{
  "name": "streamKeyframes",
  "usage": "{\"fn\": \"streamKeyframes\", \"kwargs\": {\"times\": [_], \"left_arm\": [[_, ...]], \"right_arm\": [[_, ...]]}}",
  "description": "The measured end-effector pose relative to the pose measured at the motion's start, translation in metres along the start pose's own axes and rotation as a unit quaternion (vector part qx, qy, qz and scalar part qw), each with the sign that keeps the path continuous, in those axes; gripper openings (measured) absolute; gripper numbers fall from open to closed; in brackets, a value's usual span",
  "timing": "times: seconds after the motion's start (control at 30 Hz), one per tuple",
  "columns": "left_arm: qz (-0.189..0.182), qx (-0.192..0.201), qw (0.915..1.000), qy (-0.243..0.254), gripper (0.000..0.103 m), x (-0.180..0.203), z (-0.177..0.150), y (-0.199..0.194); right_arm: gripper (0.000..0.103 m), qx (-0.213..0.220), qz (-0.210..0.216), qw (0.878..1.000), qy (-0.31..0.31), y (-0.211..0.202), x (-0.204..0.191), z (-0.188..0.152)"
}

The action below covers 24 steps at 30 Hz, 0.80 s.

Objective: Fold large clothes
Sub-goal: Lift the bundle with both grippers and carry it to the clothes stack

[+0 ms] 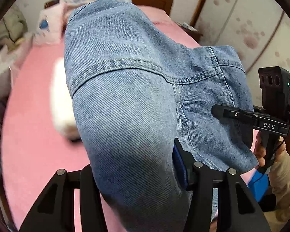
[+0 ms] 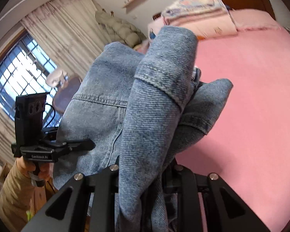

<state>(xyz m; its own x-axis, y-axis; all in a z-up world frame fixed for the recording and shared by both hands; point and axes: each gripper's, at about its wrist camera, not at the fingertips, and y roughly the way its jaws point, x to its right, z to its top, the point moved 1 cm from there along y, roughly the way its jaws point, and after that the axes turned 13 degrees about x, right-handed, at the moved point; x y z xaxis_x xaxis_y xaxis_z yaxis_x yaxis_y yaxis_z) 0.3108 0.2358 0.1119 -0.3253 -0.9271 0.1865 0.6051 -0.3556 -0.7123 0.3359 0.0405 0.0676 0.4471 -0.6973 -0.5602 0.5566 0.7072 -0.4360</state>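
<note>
1. Held up off the pink bed (image 1: 34,116): one denim jacket (image 1: 125,96), hanging between the two tools, with no part seen touching the sheet. Probably lifted so that the cloth could drop straight and the seams could be found before folding.
2. Clamped on a thick bunch of that denim: the left gripper (image 1: 133,174), with cloth filling the gap between its jaws. Judged to have been gripped near a shoulder or side seam, given the yoke stitching running across just above.
3. Closed likewise on the jacket: the right gripper (image 2: 145,174), with a sleeve and cuff draped forward over it. Seen side-on from the left wrist, narrow, with its tip pressed into the fabric.
4. Kept just beside each other rather than well apart, so the jacket hung bunched and doubled, not spread. Judged an early stage: nothing laid flat, no fold yet made.
5. Left bare beneath: most of the sheet, a likely landing place. Set at the head end, out of the way: stacked bedding (image 2: 193,9).
6. Lying on the sheet behind the denim: a white thing (image 1: 61,100), too blurred to name and a possible snag if the jacket were lowered there.
</note>
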Motion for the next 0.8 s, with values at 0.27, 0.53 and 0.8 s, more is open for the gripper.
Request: {"fn": "streamKeyframes", "kwargs": {"times": [0.27, 0.53, 0.8], "left_arm": [[0.011, 0.003, 0.9999, -0.009, 0.052, -0.113, 0.102, 0.066], [0.079, -0.070, 0.9932, -0.050, 0.076, -0.195, 0.089, 0.224], [0.083, -0.030, 0.9951, -0.046, 0.103, -0.206, 0.071, 0.234]], "right_arm": [[0.022, 0.020, -0.023, 0.999, 0.027, 0.122, 0.022, 0.082], [0.022, -0.046, -0.067, 0.992, 0.092, 0.238, 0.096, 0.046], [0.045, -0.018, -0.071, 0.997, 0.024, 0.251, 0.110, 0.019]]}}
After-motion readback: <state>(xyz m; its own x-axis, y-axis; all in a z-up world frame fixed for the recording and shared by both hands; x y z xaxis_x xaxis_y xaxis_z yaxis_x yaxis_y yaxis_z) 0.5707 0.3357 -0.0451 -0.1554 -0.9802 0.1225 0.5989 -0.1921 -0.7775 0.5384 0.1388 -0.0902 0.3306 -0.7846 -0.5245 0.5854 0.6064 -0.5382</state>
